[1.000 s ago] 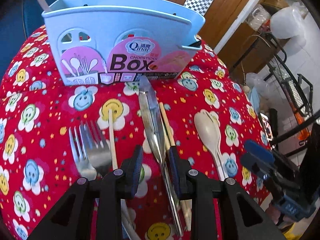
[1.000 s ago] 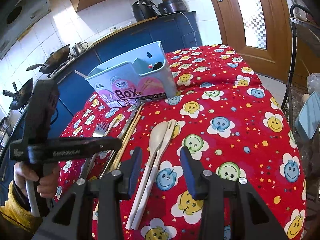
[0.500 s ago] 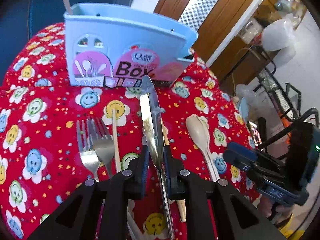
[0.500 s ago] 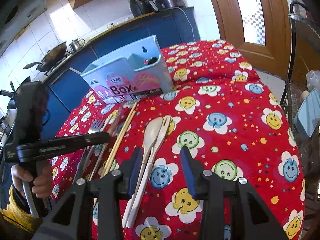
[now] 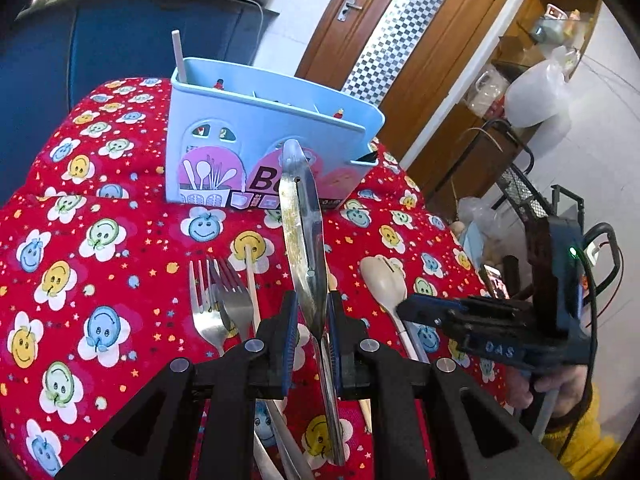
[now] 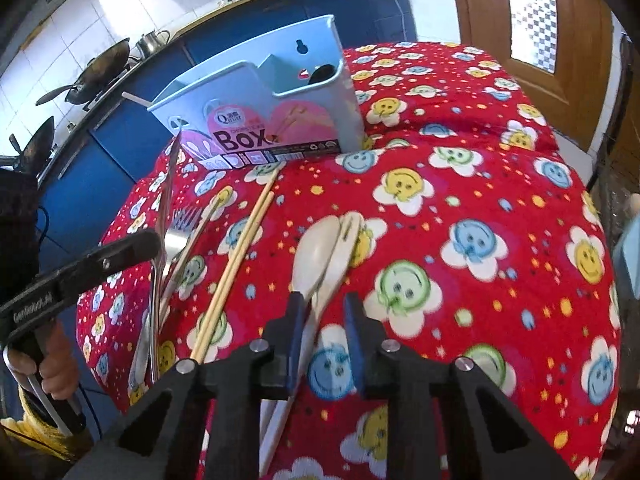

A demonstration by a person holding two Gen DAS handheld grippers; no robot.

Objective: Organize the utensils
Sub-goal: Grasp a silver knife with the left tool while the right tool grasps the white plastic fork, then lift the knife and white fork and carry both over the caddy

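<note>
My left gripper (image 5: 311, 322) is shut on the metal tongs (image 5: 301, 216) and holds them raised, tips toward the light blue utensil box (image 5: 256, 136). The tongs also show at the left of the right wrist view (image 6: 168, 188). Two forks (image 5: 218, 300) and a chopstick (image 5: 251, 280) lie to the left on the red cloth. My right gripper (image 6: 323, 336) is open over the handles of two beige spoons (image 6: 324, 252). A pair of wooden chopsticks (image 6: 240, 256) lies left of the spoons. The box (image 6: 276, 96) stands beyond them.
The red smiley-print cloth (image 6: 480, 200) covers the table, which drops off at the right and front. A blue counter (image 5: 120, 40) with pans stands behind the box. A wooden door (image 5: 384, 28) and a wire rack (image 5: 520, 188) are at the right.
My left gripper has closed on the tongs and lifted them off the cloth, tips rising toward the box. My right gripper has moved lower and nearer over the spoon handles.
</note>
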